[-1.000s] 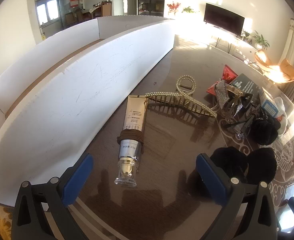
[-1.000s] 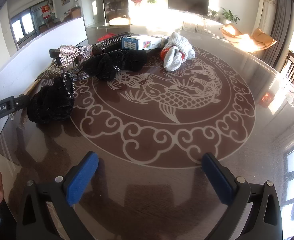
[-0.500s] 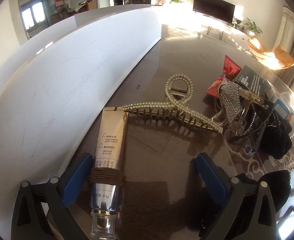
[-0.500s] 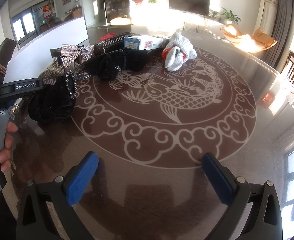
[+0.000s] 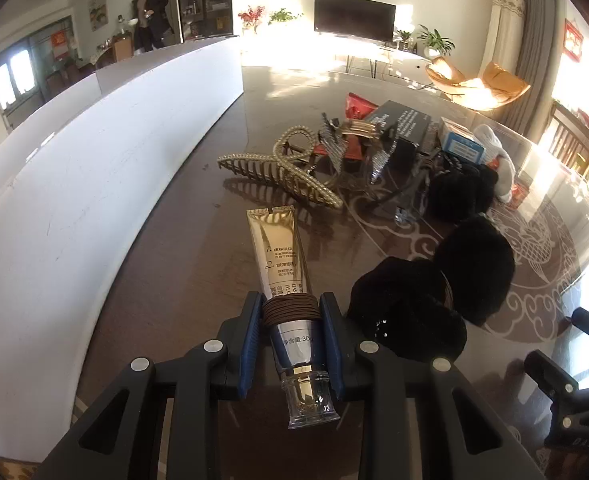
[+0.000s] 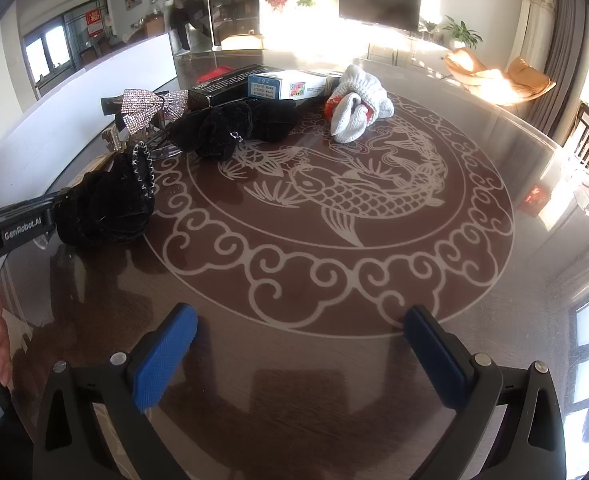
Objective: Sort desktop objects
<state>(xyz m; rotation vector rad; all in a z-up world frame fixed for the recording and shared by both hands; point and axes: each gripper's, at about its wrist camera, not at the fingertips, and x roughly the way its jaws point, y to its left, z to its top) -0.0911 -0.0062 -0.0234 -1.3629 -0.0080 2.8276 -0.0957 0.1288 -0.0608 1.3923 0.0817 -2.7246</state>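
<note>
Left wrist view: the left gripper has just been closing and now its blue pads clamp the gold tube at the brown hair ties, clear cap toward the camera. At two o'clock, just beside it, black scrunchies. Further, at twelve, the pearl claw clip, then boxes. White board runs along at ten. The right gripper gapes wide over the bare table, holding nothing; white glove far off at twelve.
</note>
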